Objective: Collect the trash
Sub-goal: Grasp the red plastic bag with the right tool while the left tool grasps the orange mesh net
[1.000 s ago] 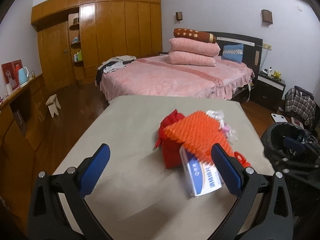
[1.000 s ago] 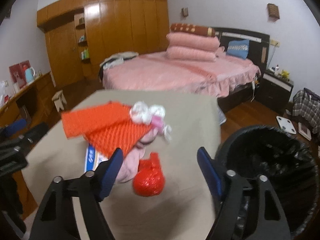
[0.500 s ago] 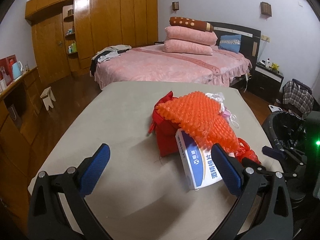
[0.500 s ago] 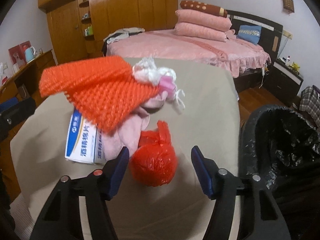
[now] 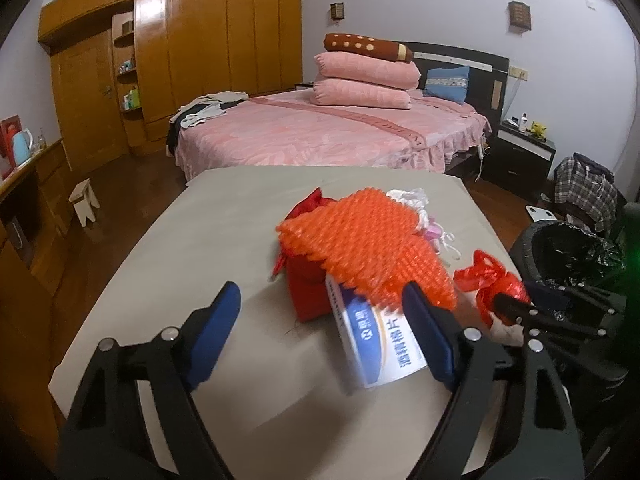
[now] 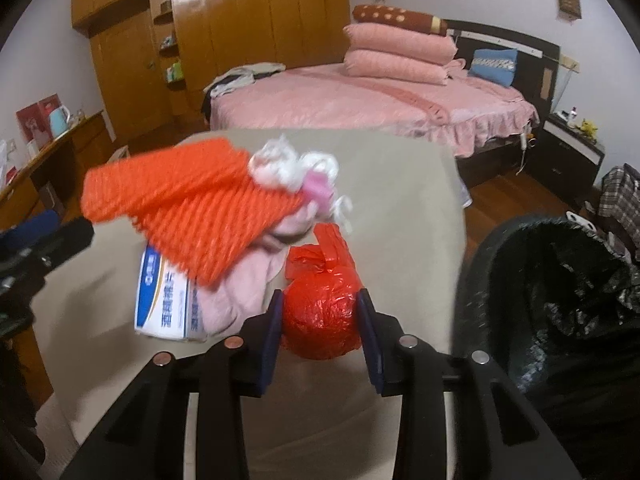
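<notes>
A trash pile lies on the tan table (image 5: 200, 240): orange foam netting (image 5: 368, 236) (image 6: 192, 208), a white-and-blue box (image 5: 380, 344) (image 6: 160, 300), a red pouch (image 5: 308, 292), pink cloth (image 6: 240, 288) and a white-pink wad (image 6: 292, 168). A knotted red plastic bag (image 6: 320, 312) (image 5: 488, 280) sits at the pile's right side. My right gripper (image 6: 320, 336) is closing, with both pads touching the bag's sides. My left gripper (image 5: 320, 332) is closing too but stands wide. The box and pouch lie between its fingers, and its left pad touches nothing.
A bin with a black liner (image 6: 560, 272) (image 5: 576, 248) stands just right of the table edge. Beyond the table are a pink bed (image 5: 320, 132), a wooden wardrobe (image 5: 200, 40), a small stool (image 5: 84, 204) and a nightstand (image 5: 520, 152).
The right jaws narrowed from wide apart to the sides of the red bag while the gripper came closer to it. The left gripper advanced on the pile and its jaws narrowed a little.
</notes>
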Demonstrator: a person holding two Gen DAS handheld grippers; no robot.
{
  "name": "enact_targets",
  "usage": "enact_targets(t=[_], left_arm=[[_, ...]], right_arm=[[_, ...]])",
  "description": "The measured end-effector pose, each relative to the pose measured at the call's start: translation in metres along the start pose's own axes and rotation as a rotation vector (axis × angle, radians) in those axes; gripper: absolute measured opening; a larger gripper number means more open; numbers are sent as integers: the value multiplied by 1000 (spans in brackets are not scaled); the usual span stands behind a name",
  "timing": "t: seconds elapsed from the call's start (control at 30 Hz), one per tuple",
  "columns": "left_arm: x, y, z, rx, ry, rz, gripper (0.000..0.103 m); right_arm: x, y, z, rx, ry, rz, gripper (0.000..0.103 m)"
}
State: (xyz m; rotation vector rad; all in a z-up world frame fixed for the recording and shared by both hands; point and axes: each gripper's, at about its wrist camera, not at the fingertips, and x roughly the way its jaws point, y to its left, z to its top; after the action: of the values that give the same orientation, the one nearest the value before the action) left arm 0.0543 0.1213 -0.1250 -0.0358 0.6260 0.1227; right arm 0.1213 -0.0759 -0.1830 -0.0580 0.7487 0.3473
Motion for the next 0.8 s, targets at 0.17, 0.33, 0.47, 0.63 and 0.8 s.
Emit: enact_targets(t=[0.17, 0.33, 0.47, 0.63, 0.8], left_arm=[[10, -3, 7, -9, 18, -41, 67], [20, -11, 10, -3, 42, -74, 41], [26, -14, 8, -12, 73, -94, 14], [11, -15, 14, -8, 22, -84, 10], [-7, -19, 26, -12, -12, -105, 10]], right_arm=[[-6, -5, 8, -4, -20, -18, 36], [-8, -7, 10, -18, -28, -22, 36], [-12, -5, 10, -25, -36, -22, 36], [-22, -9, 16, -10, -59, -18, 36], [-42, -14, 25, 0, -111, -18, 36]])
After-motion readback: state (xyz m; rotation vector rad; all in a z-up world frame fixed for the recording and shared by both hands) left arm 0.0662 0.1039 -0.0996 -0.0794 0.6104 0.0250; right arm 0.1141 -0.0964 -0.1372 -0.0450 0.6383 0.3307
